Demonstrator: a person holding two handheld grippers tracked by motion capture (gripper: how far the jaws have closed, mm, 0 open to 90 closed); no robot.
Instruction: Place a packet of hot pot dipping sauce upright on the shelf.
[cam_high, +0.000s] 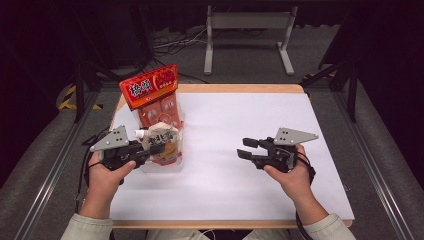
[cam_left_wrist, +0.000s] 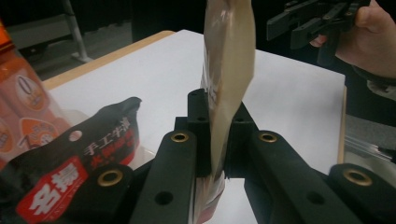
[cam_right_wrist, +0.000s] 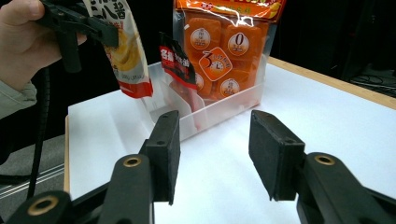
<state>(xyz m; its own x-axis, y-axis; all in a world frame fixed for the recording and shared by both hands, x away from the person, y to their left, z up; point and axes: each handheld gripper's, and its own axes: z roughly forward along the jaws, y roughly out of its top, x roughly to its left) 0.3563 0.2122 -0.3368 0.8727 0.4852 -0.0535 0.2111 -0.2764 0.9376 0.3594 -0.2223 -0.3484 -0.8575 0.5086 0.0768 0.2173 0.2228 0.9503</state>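
Note:
My left gripper (cam_high: 156, 148) is shut on a beige spouted pouch (cam_high: 162, 139) and holds it over the front of a clear plastic bin (cam_high: 162, 167) at the table's left. In the left gripper view the pouch (cam_left_wrist: 229, 65) rises edge-on between the closed jaws of that gripper (cam_left_wrist: 218, 109). A tall orange snack bag (cam_high: 150, 90) stands in the bin's back. A black packet with a red label (cam_left_wrist: 70, 163) leans in the bin beside the pouch. My right gripper (cam_high: 245, 148) hovers open over the bare white table (cam_high: 225, 115), right of the bin, with nothing between its fingers (cam_right_wrist: 163, 149).
In the right gripper view the bin (cam_right_wrist: 219, 109) holds the orange bag (cam_right_wrist: 224, 51) and the black packet (cam_right_wrist: 177, 60), with the held pouch (cam_right_wrist: 126, 51) hanging at its near-left corner. A metal stand (cam_high: 247, 30) and cables lie on the floor beyond the table.

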